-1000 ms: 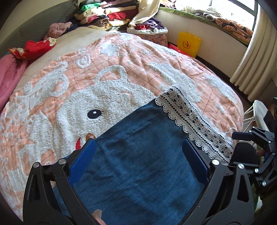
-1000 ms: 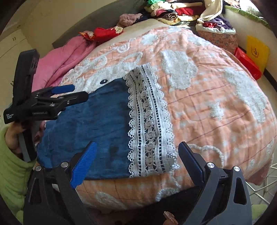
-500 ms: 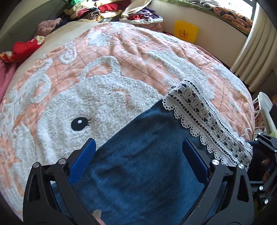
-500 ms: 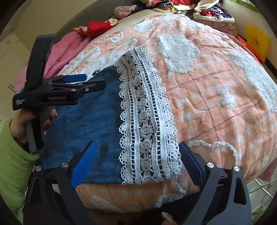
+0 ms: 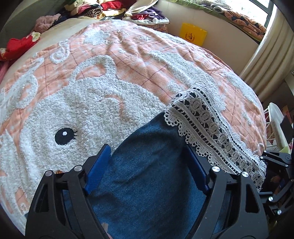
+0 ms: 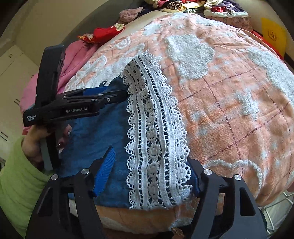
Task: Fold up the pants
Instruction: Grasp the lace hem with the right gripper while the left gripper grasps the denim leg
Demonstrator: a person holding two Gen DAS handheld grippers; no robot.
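The pants point(image 5: 150, 183) lie on the quilt point(image 5: 147, 60), lace hem point(image 6: 154, 128) flat. Both grippers, left point(image 5: 147, 171) and right point(image 6: 148, 174), straddle the cloth with jaws wide, gripping nothing. I judge most folding remains.

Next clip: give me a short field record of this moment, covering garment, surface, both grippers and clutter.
garment: blue pants with white lace hem, lying flat
surface: pink quilt on a bed
left gripper: open, fingers astride the denim
right gripper: open, over the lace hem near the bed edge
clutter: clothes pile at the far end; yellow bag by the wall
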